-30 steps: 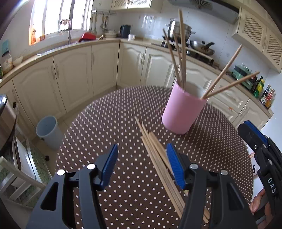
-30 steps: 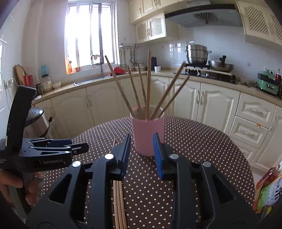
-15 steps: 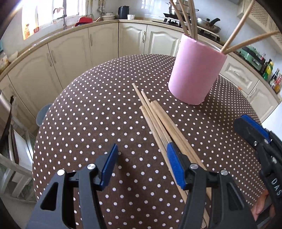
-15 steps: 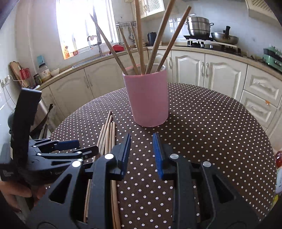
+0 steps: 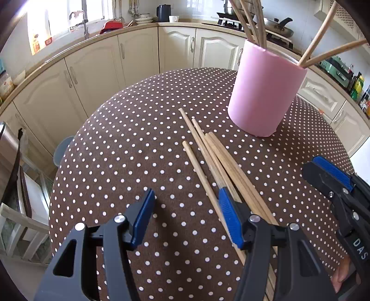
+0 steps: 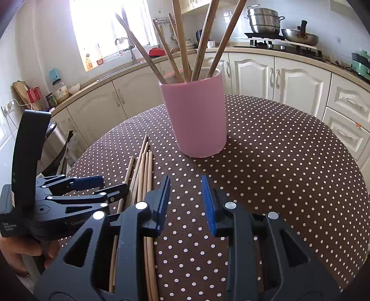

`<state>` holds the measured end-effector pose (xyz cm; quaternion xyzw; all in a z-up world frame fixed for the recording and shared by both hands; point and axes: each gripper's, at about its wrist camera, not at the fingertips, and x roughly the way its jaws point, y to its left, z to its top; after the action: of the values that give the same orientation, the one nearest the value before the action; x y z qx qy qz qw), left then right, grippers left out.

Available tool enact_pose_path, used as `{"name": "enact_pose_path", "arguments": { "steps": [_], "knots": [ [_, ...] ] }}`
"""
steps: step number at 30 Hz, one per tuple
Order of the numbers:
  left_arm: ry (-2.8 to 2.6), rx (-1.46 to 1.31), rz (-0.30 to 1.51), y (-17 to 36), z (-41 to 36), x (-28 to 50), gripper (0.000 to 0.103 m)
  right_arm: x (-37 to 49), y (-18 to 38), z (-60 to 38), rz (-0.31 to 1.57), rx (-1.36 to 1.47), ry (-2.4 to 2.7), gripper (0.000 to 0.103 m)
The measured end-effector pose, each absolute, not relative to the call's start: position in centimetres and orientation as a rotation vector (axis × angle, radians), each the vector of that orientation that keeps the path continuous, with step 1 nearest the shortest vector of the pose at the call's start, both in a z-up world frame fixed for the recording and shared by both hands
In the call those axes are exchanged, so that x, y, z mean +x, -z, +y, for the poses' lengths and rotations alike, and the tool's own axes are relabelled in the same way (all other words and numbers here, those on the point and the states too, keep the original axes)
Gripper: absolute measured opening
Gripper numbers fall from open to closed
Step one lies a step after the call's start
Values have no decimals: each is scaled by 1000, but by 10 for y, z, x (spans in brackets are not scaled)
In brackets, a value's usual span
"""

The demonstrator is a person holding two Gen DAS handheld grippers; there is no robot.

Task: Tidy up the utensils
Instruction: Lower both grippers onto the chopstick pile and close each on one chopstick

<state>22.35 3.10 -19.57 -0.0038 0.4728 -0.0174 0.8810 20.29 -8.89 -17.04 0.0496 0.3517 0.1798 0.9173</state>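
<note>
A pink cup [image 5: 266, 92] stands upright on the polka-dot table and holds several wooden chopsticks [image 5: 252, 20]; it also shows in the right wrist view [image 6: 196, 115]. Several loose wooden chopsticks [image 5: 208, 152] lie flat on the cloth in front of the cup, also seen in the right wrist view [image 6: 143, 171]. My left gripper [image 5: 187, 215] is open and empty, low over the table, its right finger [image 5: 231, 220] over the loose chopsticks. My right gripper [image 6: 185, 201] is open and empty, just right of the loose chopsticks. Each gripper shows in the other's view [image 6: 87, 185] [image 5: 333, 178].
The round table has a brown cloth with white dots [image 6: 289, 162]. Cream kitchen cabinets [image 5: 138, 60] curve behind it. A grey bin [image 5: 61, 150] and a chair [image 5: 18, 208] stand on the floor at the left. A stove with pots [image 6: 277, 34] is at the back right.
Both grippers have tilted down and moved closer to the table. The cup and loose chopsticks now look larger and nearer. Both grippers stay open and empty.
</note>
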Motion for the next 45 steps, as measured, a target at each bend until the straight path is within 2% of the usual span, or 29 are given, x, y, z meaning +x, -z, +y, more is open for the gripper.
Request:
{"name": "enact_pose_path", "arguments": {
  "steps": [5,7,12,15,24,33,36,39,45],
  "knots": [
    [35,38,973,198,24,230,58,206,172,-84,747,76,-383,29],
    [47,43,970,198,25,231,54,209,173,-78,760,62,-393,29],
    [73,28,972,195,36,236,23,219,179,-59,818,7,-439,29],
    [96,-7,976,196,48,239,16,225,182,-47,846,-14,-461,29],
    [179,-8,979,195,44,240,9,240,185,-18,914,-101,-479,29],
    [178,54,989,194,32,247,9,270,183,6,1018,-174,-470,28],
    [176,60,983,193,32,250,9,279,182,20,1023,-212,-455,24],
    [175,67,965,194,29,248,9,284,182,27,1026,-220,-460,9],
    [180,72,947,194,27,244,9,284,182,26,1032,-192,-482,6]
  ]
}}
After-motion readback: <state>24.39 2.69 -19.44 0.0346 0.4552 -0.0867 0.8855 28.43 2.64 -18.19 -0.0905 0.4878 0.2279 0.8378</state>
